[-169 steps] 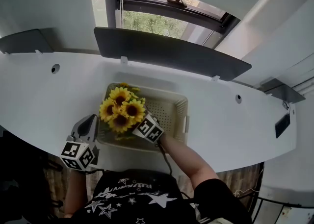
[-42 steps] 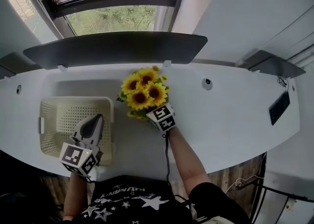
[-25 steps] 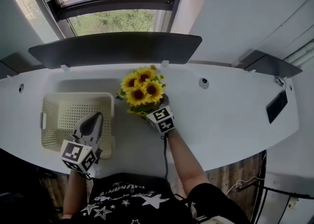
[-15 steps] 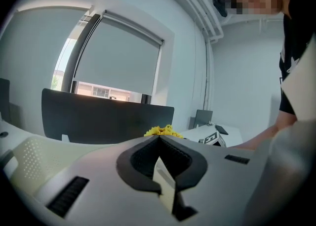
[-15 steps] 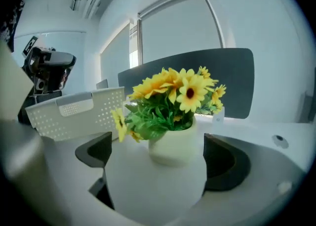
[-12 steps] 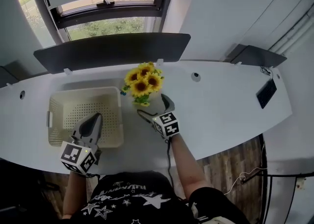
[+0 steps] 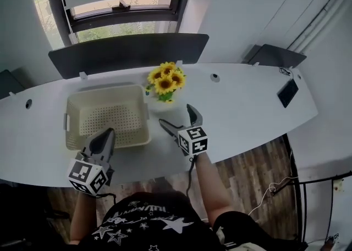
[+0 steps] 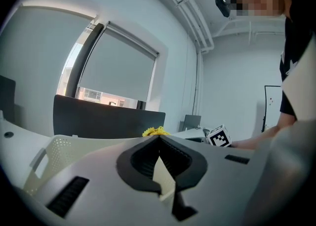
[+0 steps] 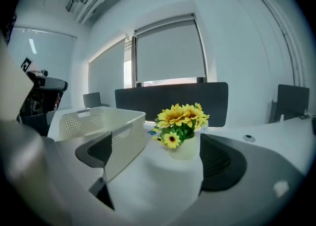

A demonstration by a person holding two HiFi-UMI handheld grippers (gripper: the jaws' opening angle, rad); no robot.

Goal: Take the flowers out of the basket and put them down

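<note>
A bunch of yellow sunflowers [image 7: 166, 82] in a small white pot stands on the white desk [image 7: 242, 110], just right of the cream perforated basket [image 7: 107, 119]. In the right gripper view the sunflowers [image 9: 181, 117] stand upright ahead, between the spread jaws, with the basket [image 9: 106, 121] to their left. My right gripper [image 7: 180, 120] is open and holds nothing, a short way in front of the flowers. My left gripper [image 7: 101, 141] is shut and empty, over the basket's near edge. Only the sunflowers' tops [image 8: 156, 131] show in the left gripper view.
A dark divider panel [image 7: 129, 53] runs along the desk's far edge under a window. Cable holes [image 7: 215, 78] dot the desk, and a small black device [image 7: 287, 92] lies far right. Wooden floor [image 7: 247, 173] shows past the desk's near edge.
My right gripper carried the flowers out of the basket to the desk on its right, let go and opened, then drew back toward me. The left gripper stayed by the basket.
</note>
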